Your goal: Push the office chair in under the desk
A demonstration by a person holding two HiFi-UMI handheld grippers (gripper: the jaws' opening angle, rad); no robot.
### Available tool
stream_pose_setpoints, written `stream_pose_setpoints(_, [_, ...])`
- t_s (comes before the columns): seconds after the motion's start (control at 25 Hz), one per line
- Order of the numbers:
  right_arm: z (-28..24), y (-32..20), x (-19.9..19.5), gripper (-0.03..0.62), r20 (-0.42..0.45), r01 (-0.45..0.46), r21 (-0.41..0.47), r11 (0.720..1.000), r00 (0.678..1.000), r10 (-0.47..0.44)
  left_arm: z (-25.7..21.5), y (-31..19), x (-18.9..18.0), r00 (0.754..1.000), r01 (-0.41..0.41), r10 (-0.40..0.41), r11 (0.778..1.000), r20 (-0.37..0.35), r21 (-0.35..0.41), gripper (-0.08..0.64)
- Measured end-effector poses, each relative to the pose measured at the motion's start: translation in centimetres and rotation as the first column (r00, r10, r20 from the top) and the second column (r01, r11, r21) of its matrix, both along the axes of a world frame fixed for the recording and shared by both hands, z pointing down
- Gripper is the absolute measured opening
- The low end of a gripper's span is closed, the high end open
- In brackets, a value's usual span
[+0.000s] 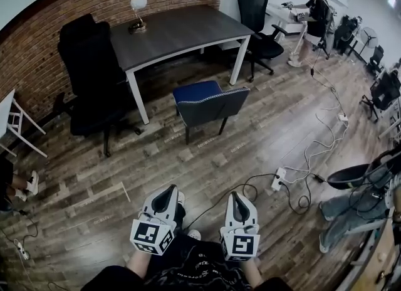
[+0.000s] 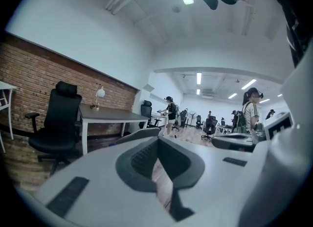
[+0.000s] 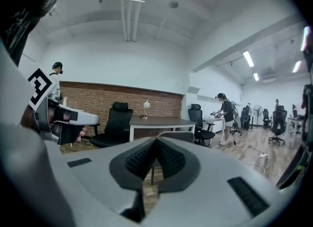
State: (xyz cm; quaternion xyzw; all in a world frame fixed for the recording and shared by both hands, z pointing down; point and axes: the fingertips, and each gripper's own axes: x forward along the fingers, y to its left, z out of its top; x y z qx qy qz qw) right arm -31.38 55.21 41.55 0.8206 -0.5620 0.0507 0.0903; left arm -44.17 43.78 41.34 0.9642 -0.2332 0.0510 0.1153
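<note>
L gripper [image 1: 166, 193] & R gripper [image 1: 239, 199] both clenched, nothing between the pads, confirmed in each gripper view. Both held low at the bottom of the head view, side by side, pointing roughly level toward the desk, well apart from all furniture

Dark grey rectangular desk w/ white legs [image 1: 182, 29] stands against the red brick wall [image 1: 37, 39]; white globe desk lamp [image 1: 138, 9] on its far left corner

Black high-back office chair on castors [image 1: 91, 64] is at the desk's left short end, just beside it, not under the top. Small blue-seat chair w/ grey padded back [image 1: 207, 102] stands in front of the desk's long side, near it but clear of the top, back facing the grippers

2nd black high-back office chair [image 1: 257, 14] at the far right corner. Person standing [image 1: 313, 17] beyond it. White power strip w/ cables [image 1: 279, 179] on the wood plank floor [image 1: 207, 158], right of the grippers
</note>
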Motion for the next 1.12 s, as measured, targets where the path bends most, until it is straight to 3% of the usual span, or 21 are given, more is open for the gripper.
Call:
stream_pose_setpoints(0.16, [0.5, -1.3, 1.3, 0.005, -0.002, -0.013, -0.017, 1.000, 1.000, 0.013, 0.7, -1.5, 2.1, 0.998, -0.038, 0.035, 0.998, 0.055, 0.043, 0.006])
stream_pose_setpoints(0.4, [1.5, -3.9, 4.3, 0.005, -0.014, -0.053, -0.069, 0.996, 0.999, 0.052, 1.4, -4.3, 6.0, 0.994, -0.100, 0.099, 0.995, 0.038, 0.010, 0.006])
stream_pose_setpoints(1.12, [1.8, -17.2, 11.1, 0.005, -0.004, -0.146, -0.103, 0.984, 0.989, 0.147, 1.7, -18.7, 14.8, 0.978, -0.205, 0.205, 0.979, 0.033, -0.002, 0.006])
